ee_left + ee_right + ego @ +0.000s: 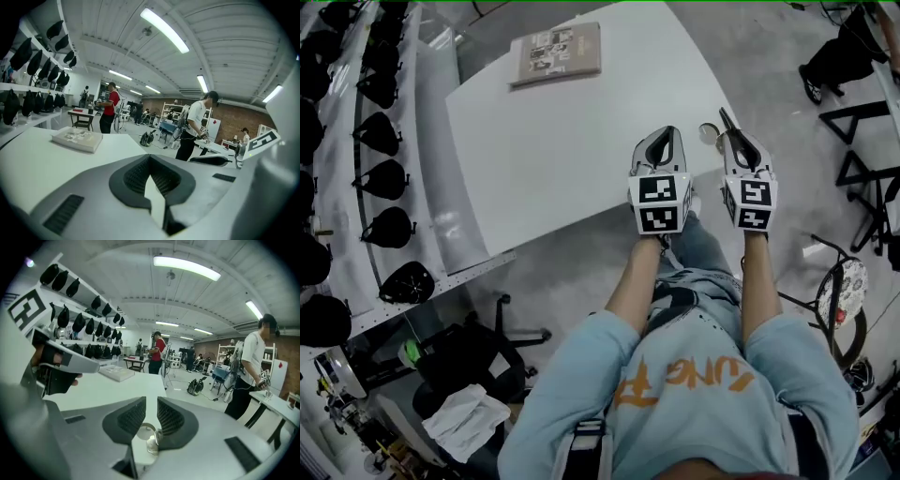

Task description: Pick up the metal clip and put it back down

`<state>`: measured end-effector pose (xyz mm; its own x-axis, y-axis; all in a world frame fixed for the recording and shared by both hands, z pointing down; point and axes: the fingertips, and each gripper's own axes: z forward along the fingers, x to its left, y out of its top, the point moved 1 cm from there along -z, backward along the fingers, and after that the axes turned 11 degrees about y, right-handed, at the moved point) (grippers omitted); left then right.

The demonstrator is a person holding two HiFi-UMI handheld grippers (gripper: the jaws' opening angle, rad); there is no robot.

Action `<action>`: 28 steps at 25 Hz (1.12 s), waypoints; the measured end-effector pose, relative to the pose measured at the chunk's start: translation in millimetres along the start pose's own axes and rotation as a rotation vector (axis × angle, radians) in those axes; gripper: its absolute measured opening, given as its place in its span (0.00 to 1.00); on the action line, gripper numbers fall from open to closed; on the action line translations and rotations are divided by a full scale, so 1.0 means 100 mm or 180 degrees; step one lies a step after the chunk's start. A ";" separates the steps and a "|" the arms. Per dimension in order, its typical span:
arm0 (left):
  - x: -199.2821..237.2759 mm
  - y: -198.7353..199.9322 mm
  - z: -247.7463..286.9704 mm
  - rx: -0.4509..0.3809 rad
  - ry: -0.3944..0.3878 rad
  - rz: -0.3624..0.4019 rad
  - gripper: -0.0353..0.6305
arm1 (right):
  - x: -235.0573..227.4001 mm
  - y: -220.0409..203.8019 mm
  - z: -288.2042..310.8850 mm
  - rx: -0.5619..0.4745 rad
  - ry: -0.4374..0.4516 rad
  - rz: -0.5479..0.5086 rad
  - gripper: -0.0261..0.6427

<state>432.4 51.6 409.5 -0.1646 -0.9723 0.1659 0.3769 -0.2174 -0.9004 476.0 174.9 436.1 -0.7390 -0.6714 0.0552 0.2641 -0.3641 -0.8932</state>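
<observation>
Now, your right gripper (151,401) is part open and empty. The clip (149,438) lies on the table (553,141) under the gap, at 6 o'clock and hard by the right-hand pad. From the head view it sits at 9 o'clock off that gripper's tips, between both grippers. Long axis unclear. Your left gripper (150,161) has its tips together, holding nothing. Right is nearer; the move is likely straight down.

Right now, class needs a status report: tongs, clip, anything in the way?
Left tongs shut, empty. Right tongs open, over clip. Clip lying on table. Nothing in the way.
</observation>
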 end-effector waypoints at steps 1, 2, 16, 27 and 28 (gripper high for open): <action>0.02 0.08 -0.02 -0.0056 0.0012 0.0009 0.07 | 0.00 0.09 0.00 -0.0094 0.0021 0.0095 0.17; 0.04 0.15 -0.04 -0.0106 0.0026 0.0015 0.07 | -0.01 0.17 0.00 -0.0187 0.0045 0.0199 0.16; -0.26 1.24 -0.21 -0.0796 -0.0046 0.0121 0.07 | -0.41 1.35 -0.28 -0.1108 0.0470 0.0501 0.09; -0.61 1.51 -0.05 -0.1010 -0.0023 0.0170 0.07 | -0.82 1.67 -0.36 -0.1239 0.0459 0.0229 0.09; -0.63 1.52 -0.03 -0.1014 -0.0019 0.0183 0.07 | -0.85 1.67 -0.35 -0.1222 0.0436 0.0167 0.09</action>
<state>497.1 80.1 260.8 -0.1457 -0.9829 0.1126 0.0810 -0.1253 -0.9888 561.1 193.4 266.2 -0.8132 -0.5811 -0.0315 0.0721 -0.0469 -0.9963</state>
